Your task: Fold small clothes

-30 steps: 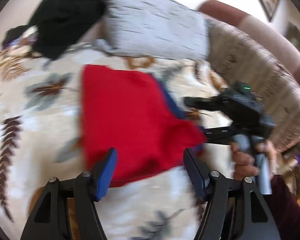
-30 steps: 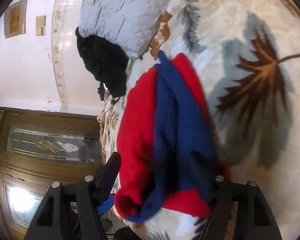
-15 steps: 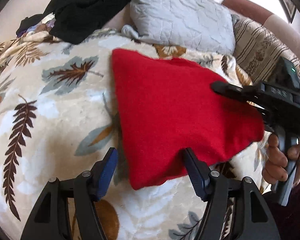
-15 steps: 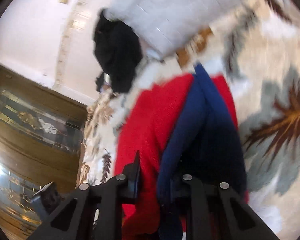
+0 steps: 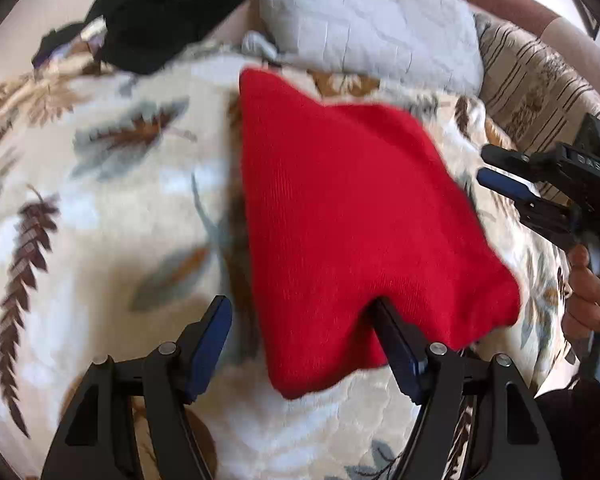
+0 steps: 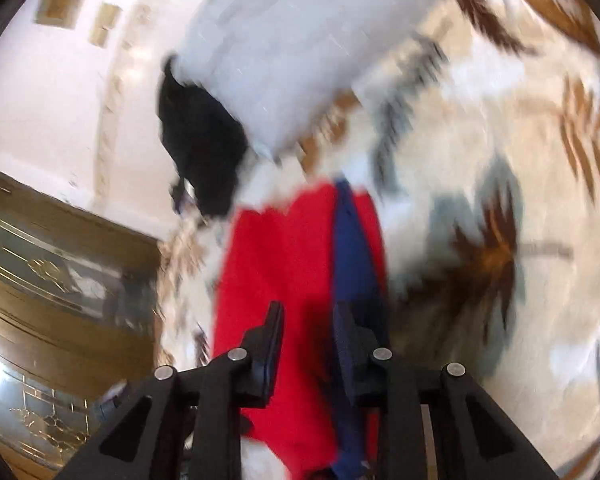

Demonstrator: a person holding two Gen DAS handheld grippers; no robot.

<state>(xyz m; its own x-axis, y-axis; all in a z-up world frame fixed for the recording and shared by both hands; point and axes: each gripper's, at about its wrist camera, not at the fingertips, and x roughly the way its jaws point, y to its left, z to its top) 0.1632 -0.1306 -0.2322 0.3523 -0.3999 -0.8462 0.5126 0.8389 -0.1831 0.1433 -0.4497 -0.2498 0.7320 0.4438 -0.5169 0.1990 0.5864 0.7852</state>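
Note:
A red knit garment lies folded on the leaf-print blanket. In the right wrist view it shows red with a blue layer along its fold. My left gripper is open at the garment's near edge, and its right finger sits against the cloth. My right gripper is off the garment's right side, with its jaws a little apart and nothing between them. In its own blurred view the garment lies just ahead of the fingers.
A grey quilted pillow and a black garment lie at the far side of the blanket. A striped sofa arm is at the right. A wooden door with patterned glass shows in the right wrist view.
My right gripper has let go of the red garment and pulled back to the right. The garment now lies flat. My left gripper has stayed open at its near edge.

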